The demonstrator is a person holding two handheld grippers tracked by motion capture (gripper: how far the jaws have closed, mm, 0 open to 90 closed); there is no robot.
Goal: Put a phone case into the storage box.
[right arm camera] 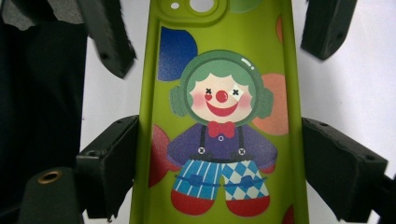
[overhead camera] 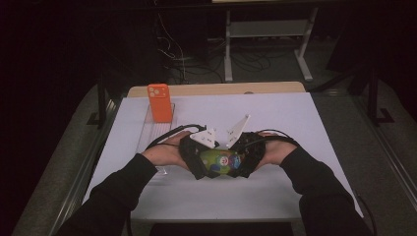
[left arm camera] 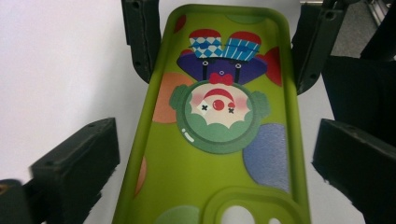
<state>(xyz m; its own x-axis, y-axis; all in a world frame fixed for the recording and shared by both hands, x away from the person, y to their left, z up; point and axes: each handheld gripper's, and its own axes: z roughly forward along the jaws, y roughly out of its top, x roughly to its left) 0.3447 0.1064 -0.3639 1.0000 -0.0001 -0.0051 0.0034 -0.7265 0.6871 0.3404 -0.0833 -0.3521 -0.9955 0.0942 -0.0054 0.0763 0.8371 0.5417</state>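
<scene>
Lying between both claws' open jaws: clown phone case (left arm camera: 219,154).

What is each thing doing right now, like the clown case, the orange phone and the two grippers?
Clown case: lies flat on the table, clown side up, between both grippers.
Orange phone: stands upright in a clear tray, apart from the case.
Left gripper: open, jaws on either side of the case's camera end.
Right gripper: jaws beside the case's other end; contact unclear.
</scene>
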